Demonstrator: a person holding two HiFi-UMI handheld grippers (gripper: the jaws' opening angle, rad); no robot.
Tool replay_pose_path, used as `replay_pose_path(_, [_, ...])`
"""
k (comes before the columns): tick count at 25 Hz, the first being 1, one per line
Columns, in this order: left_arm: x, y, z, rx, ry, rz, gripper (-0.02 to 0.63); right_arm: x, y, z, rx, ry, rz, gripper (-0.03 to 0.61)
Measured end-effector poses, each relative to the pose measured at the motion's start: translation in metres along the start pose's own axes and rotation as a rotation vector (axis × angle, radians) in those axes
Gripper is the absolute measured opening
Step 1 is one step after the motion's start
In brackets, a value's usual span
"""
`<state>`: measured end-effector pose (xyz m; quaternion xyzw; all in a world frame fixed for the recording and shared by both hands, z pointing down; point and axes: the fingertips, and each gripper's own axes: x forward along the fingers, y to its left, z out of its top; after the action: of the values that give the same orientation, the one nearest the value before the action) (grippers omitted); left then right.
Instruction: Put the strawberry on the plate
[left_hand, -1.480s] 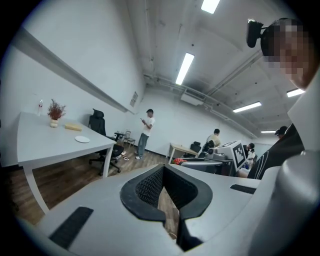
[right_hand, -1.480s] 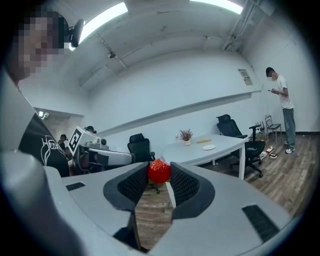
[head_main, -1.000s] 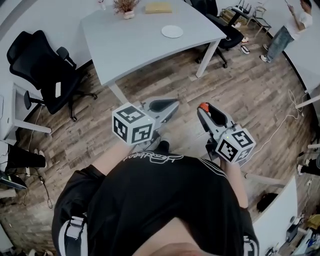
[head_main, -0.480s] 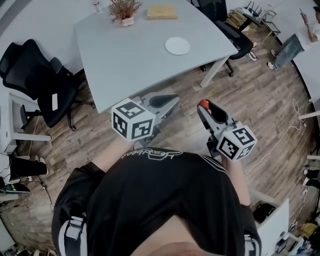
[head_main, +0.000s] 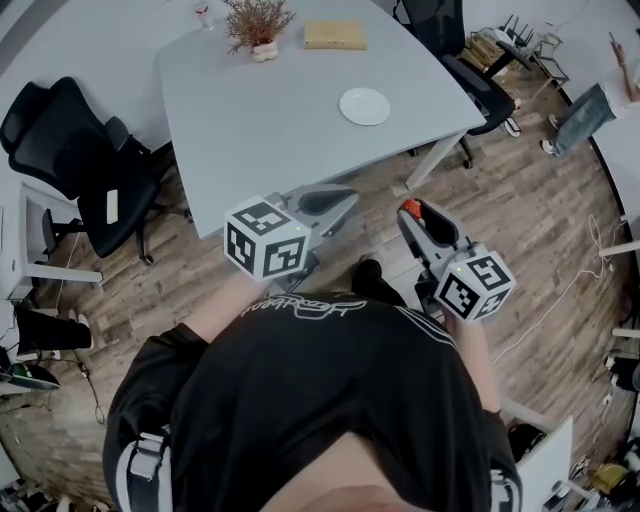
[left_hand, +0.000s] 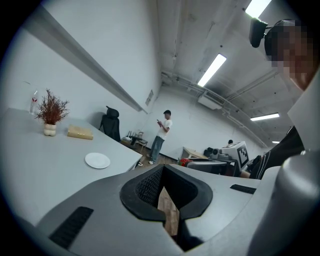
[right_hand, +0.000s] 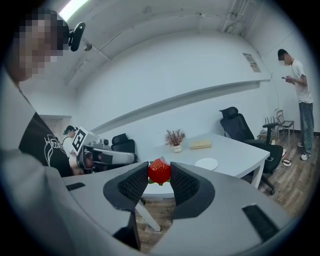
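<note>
Between the pads of your right gripper (head_main: 414, 214) sits the strawberry (right_hand: 159, 171), pinched at the very tips, so that gripper is closed on the fruit. Your left gripper (head_main: 338, 203) has its jaws together with nothing in them. The plate (head_main: 364, 106) lies ahead of you on the table (head_main: 250, 120), well apart from both grippers and beyond the near edge. Both grippers hang over the floor, short of that edge. Seen from your head, the plate is forward and slightly left of the right gripper; along that gripper's own jaws it shows just right of the strawberry. As I judge it, your next move is a reach forward over the edge, then down onto the plate.
</note>
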<state>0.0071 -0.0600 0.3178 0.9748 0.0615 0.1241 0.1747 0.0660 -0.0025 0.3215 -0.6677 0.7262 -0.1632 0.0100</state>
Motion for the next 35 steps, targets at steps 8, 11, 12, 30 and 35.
replay_pose_path(8, [0.016, 0.029, 0.0, -0.029, -0.011, 0.053, 0.008, 0.027, -0.028, 0.002, 0.008, 0.007, 0.046, 0.13])
replay_pose_path(11, [0.025, 0.048, 0.007, -0.046, -0.015, 0.072, 0.008, 0.044, -0.041, 0.001, 0.021, 0.026, 0.063, 0.13])
replay_pose_path(12, [0.029, 0.055, 0.01, -0.052, -0.017, 0.08, 0.008, 0.05, -0.048, 0.003, 0.023, 0.033, 0.068, 0.13])
replay_pose_path(30, [0.15, 0.19, 0.044, -0.184, 0.028, 0.145, 0.008, 0.183, -0.193, 0.049, 0.038, 0.129, 0.163, 0.13])
replay_pose_path(35, [0.164, 0.21, 0.047, -0.195, 0.037, 0.162, 0.008, 0.204, -0.21, 0.052, 0.041, 0.148, 0.19, 0.13])
